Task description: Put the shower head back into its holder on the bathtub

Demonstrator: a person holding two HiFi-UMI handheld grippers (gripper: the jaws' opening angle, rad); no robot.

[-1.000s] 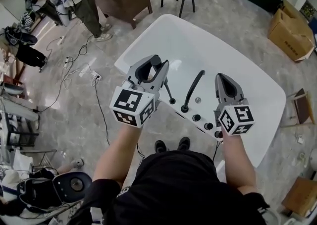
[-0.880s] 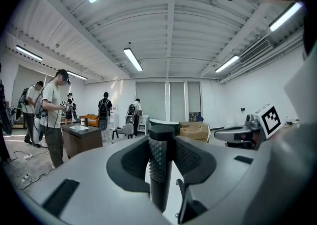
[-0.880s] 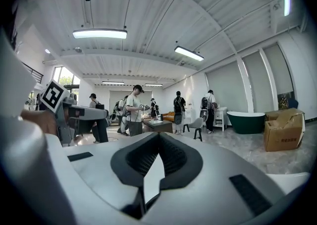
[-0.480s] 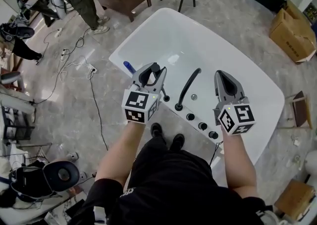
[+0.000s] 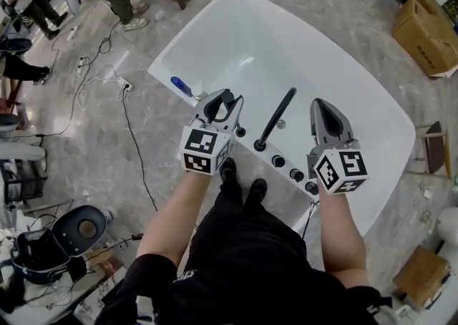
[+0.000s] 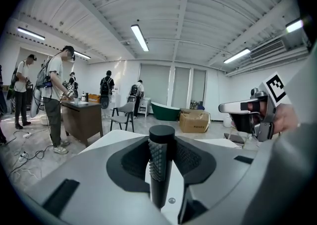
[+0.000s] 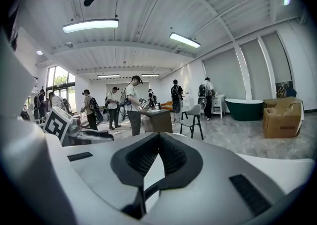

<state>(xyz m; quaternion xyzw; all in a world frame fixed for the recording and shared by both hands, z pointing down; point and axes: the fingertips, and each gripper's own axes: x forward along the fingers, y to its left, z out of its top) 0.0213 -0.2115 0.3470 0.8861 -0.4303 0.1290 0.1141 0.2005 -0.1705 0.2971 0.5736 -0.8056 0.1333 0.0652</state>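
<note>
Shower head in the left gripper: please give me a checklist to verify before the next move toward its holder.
1. Grip: the left gripper is closed on the black shower head, which stands upright. Ok.
2. Right gripper: shut, with nothing between its jaws. Ok.
3. Black socket on the bathtub rim, likely the holder: it is visible just beside the left gripper. Whether its opening is free: cannot tell.
4. Shower head lined up over the socket: cannot tell, because the gripper covers it in the head view.
5. Faucet: it is apart from both grippers. Ok.
</note>
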